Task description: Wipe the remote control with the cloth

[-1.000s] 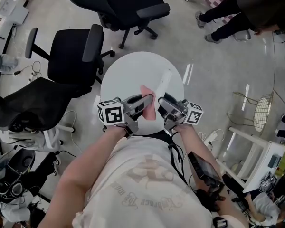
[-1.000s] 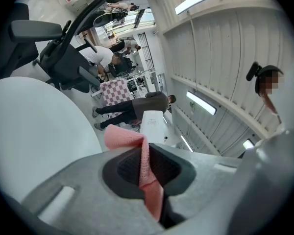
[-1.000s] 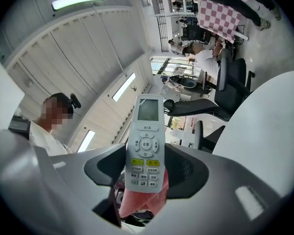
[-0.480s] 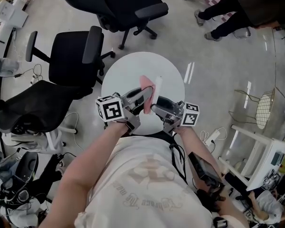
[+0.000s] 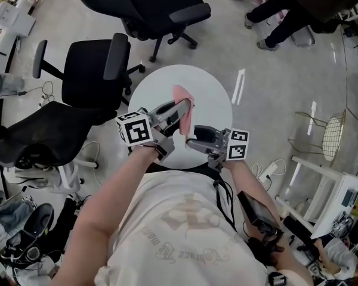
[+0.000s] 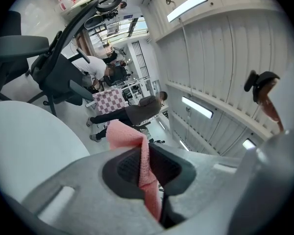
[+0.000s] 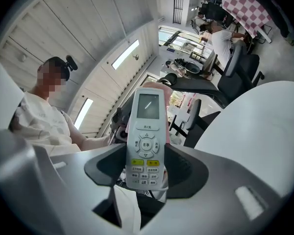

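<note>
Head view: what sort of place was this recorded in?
Probably an office or lab workspace: black swivel office chairs stand beside a small round white table, on a polished hard floor with loose cables at the left.

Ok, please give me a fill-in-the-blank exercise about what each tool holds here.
The left tongs clamp a cloth of ___ colour.
The right tongs hold a remote control whose casing is ___.
The white table is ___ in shape.
Missing: pink; white; round.
</note>
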